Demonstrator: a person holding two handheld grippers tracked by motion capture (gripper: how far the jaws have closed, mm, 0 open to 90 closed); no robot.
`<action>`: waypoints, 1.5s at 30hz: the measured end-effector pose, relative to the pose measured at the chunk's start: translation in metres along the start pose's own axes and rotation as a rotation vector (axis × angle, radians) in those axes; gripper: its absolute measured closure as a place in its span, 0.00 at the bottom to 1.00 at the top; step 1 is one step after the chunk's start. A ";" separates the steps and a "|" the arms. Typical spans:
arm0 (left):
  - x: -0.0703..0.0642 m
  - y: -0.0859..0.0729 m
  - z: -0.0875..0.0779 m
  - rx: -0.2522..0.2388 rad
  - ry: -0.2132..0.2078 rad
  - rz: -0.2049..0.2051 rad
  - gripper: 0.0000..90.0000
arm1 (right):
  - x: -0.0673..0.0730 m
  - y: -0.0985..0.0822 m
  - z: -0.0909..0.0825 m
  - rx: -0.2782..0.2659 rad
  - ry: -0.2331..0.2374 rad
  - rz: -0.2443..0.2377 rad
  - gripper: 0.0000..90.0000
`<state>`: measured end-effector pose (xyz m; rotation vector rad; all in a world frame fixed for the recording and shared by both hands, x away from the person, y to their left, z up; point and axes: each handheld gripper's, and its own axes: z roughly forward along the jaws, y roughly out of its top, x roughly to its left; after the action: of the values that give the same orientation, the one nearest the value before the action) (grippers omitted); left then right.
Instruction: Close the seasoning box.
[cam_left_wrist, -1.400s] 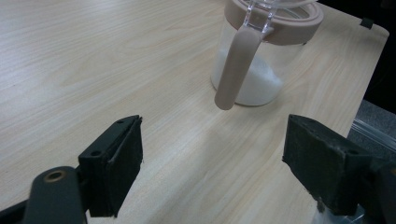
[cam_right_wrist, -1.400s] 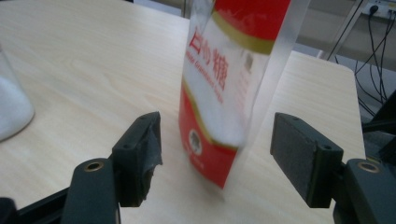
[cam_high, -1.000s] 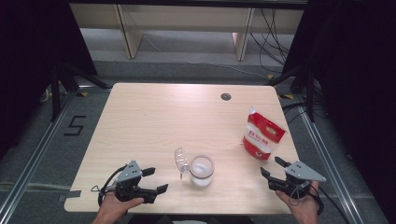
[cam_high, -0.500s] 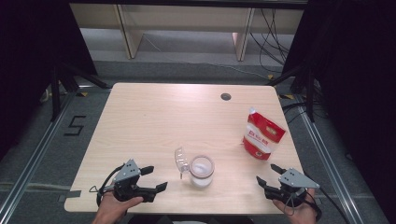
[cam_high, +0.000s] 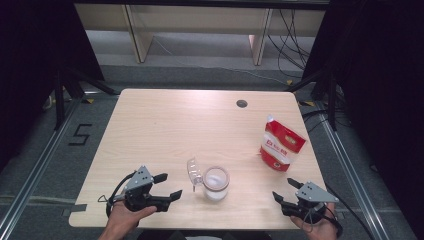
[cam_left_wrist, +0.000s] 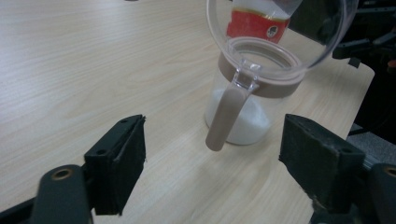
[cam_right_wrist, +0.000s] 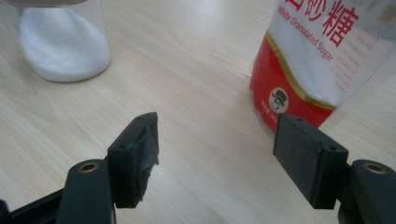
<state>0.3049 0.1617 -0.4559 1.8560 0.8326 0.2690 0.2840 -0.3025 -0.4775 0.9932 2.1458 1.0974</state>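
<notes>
The left gripper (cam_high: 169, 186) is resting at the table's (cam_high: 165, 125) seven o'clock edge, jaws spread wide and gripping nothing — its own view is looking straight at the clear jar (cam_left_wrist: 243, 100) of white granules, whose flip lid (cam_left_wrist: 275, 28) is standing open. The jar is sitting near six o'clock, just beside that gripper. The right gripper (cam_high: 285, 190) is waiting at five o'clock, jaws gaping and empty too — the red-and-white sugar bag (cam_right_wrist: 322, 60) is standing upright ahead of it, near four o'clock.
</notes>
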 end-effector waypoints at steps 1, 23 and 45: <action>-0.002 0.002 0.001 0.000 0.001 -0.018 0.28 | 0.000 0.000 0.000 -0.004 -0.001 -0.011 0.36; -0.014 0.027 0.011 -0.050 -0.044 0.080 0.99 | 0.001 -0.001 0.000 -0.003 -0.006 -0.061 0.37; -0.020 0.034 0.020 -0.061 -0.069 0.100 0.99 | 0.003 0.000 0.003 0.004 0.002 -0.071 0.37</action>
<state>0.3149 0.1269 -0.4308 1.8422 0.6790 0.2886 0.2844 -0.2981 -0.4795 0.9115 2.1688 1.0608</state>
